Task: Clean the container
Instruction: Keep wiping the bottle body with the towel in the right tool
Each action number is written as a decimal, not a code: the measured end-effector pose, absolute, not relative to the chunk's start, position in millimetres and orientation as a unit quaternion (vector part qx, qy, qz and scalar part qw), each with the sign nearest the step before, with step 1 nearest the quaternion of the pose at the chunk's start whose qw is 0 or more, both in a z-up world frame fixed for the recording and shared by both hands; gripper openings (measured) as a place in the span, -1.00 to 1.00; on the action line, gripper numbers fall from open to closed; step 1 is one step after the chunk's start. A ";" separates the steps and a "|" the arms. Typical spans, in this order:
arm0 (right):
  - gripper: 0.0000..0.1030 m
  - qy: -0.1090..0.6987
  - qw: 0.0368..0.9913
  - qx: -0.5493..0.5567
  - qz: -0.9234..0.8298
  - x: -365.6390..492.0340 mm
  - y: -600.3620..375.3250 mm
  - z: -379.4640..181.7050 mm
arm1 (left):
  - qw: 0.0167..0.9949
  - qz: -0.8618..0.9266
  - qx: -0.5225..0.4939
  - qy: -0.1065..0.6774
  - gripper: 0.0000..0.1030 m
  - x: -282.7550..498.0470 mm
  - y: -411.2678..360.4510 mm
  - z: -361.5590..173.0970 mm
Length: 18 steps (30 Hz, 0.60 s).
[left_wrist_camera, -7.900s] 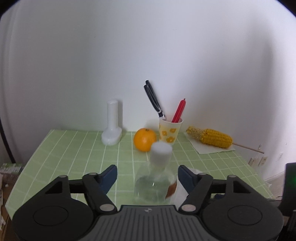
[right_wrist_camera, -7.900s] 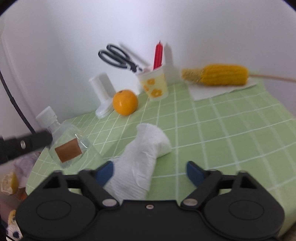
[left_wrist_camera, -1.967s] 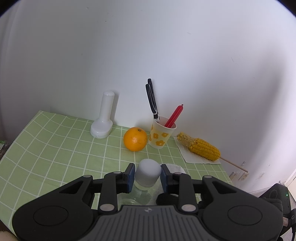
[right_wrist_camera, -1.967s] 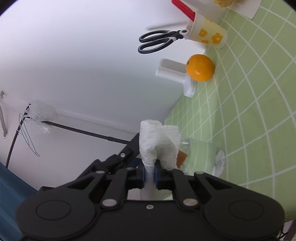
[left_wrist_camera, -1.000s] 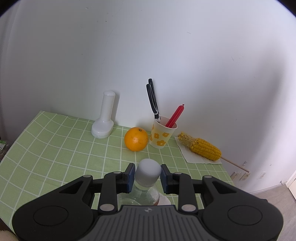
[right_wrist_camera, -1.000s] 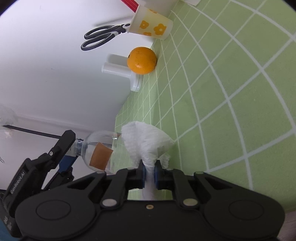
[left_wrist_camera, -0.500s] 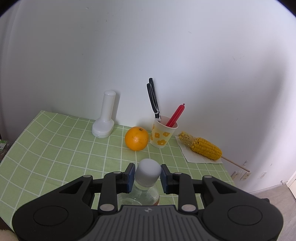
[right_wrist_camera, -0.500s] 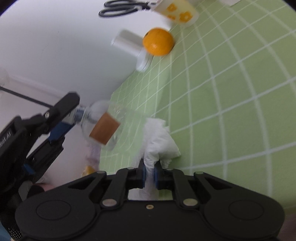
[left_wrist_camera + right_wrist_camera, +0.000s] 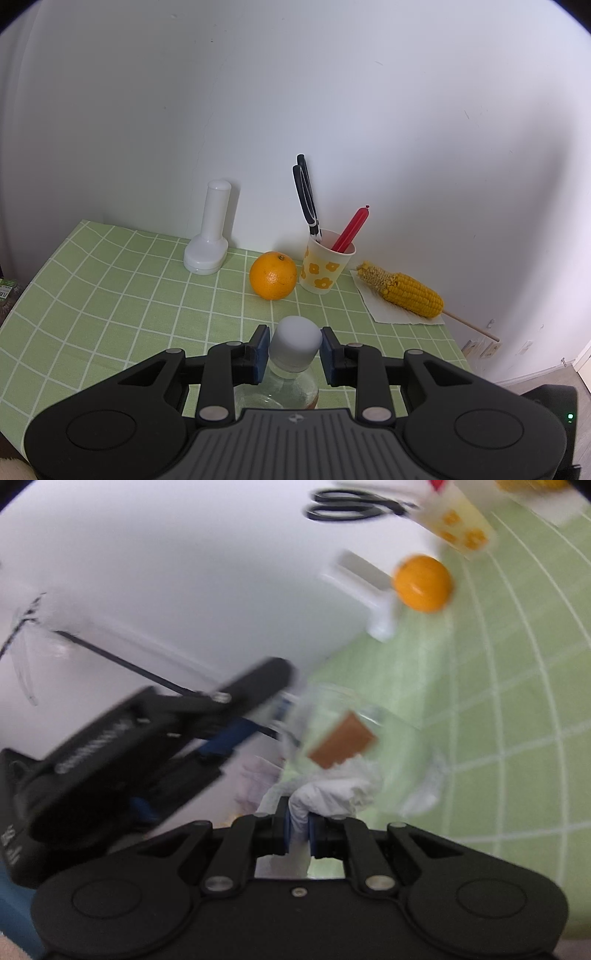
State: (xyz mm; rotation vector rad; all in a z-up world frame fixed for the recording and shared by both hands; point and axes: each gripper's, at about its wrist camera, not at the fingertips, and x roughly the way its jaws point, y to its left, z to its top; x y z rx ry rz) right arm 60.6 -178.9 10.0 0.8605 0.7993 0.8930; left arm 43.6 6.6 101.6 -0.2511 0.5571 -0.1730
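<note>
My left gripper (image 9: 294,350) is shut on the white cap (image 9: 294,345) of a clear glass bottle (image 9: 280,387) and holds it above the green checked table. In the right wrist view the bottle (image 9: 354,731) shows a brown label (image 9: 341,746), blurred by motion. My right gripper (image 9: 298,829) is shut on a crumpled white paper towel (image 9: 332,788), which presses against the bottle's side just below the label. The left gripper (image 9: 236,716) appears there at the bottle's neck.
At the back of the table stand a white bottle-shaped object (image 9: 212,232), an orange (image 9: 272,275), a flowered cup (image 9: 325,264) with scissors and a red tool, and a corn cob (image 9: 404,290) on a napkin. The wall is close behind.
The right gripper has swung the paper towel up against the bottle's side, moving fast enough to blur. The left gripper keeps holding the bottle by its cap, nearly still.
</note>
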 end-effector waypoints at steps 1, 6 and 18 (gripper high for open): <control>-0.82 0.353 0.745 0.390 0.411 58.9 -179.0 13.0 | 0.950 -0.085 -0.123 0.274 -0.40 43.4 6.6 101.7; -0.82 0.292 0.768 0.393 0.413 53.7 -178.9 26.0 | 0.950 -0.087 -0.124 0.274 -0.40 42.6 7.8 101.5; -0.81 0.323 0.779 0.365 0.393 57.7 -165.7 16.1 | 0.950 -0.089 -0.123 0.274 -0.40 42.2 8.3 101.0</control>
